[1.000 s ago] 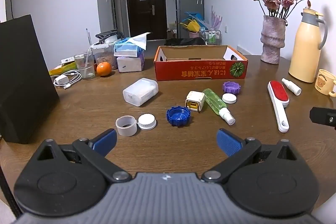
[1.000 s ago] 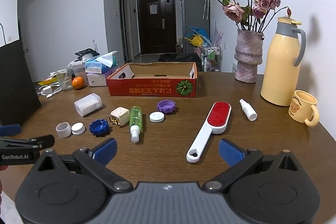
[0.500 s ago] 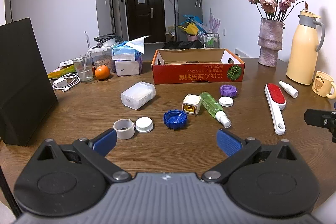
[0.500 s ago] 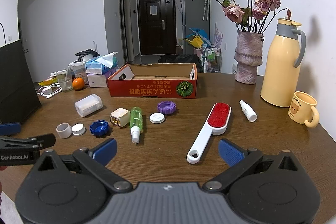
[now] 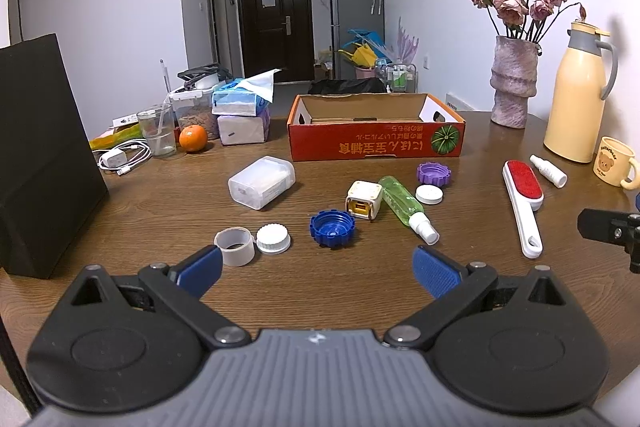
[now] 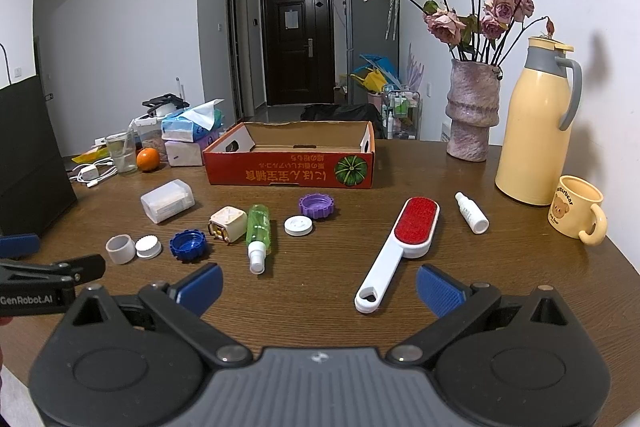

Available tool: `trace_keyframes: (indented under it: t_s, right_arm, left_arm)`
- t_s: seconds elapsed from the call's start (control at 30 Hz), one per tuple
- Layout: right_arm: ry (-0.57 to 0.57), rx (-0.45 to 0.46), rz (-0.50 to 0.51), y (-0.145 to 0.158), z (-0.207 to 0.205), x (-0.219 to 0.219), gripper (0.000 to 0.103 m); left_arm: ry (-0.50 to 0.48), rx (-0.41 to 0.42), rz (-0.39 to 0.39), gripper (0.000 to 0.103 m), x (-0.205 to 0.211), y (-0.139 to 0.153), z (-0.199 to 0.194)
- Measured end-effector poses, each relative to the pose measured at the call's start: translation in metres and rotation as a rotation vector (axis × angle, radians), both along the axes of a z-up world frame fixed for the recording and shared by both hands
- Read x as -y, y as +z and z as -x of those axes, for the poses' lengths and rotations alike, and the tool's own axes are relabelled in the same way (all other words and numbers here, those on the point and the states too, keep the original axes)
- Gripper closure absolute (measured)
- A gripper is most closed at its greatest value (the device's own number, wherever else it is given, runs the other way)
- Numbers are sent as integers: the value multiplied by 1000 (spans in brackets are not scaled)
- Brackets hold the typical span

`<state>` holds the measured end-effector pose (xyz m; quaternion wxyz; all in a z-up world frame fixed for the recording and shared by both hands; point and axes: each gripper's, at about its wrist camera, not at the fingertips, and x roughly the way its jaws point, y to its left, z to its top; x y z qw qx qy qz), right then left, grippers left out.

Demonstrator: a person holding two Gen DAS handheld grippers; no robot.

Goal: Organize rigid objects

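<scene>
Red box (image 5: 376, 145); blue cap (image 5: 332, 228); purple cap (image 5: 434, 173).

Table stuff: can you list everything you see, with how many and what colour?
box: 1, red, back middle
caps: 4, blue, purple, two white, middle
ring: 1, white, left
bottles: 2, green, white
brush: 1, red-white, right
case: 1, clear, left
cube: 1, cream
vase: 1, pink
jug: 1, yellow
mug: 1, yellow
orange: 1
bag: 1, black
left gripper: open
right gripper: open

Black grippers (image 5: 316, 269); blue ribbed pads (image 5: 434, 271)
</scene>
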<state>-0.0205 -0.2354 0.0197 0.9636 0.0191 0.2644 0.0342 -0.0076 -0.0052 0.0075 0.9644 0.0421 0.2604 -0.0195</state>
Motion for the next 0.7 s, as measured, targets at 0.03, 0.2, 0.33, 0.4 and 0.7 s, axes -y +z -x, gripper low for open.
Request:
trace_keyframes:
  t_s: [0.03,0.2,0.33,0.4,0.7]
  right_arm:
    - [-1,-1,-1,0,0,0,0]
    - [-5,-2,0,1,-1,2,0]
    - [-7,-3,3,1,-3,2,0]
    - [-6,-4,3,0,-3,2,0]
    - [-12,-8,9,-2,-6,0,0]
  left_arm:
    - [-1,-1,0,0,0,0,0]
    - [-6,-2,5,0,1,1,-1]
    - [-7,-1,7,0,1,0,-2]
    - [-8,0,9,0,1,0,-3]
    - [-8,-1,9,0,1,0,-3]
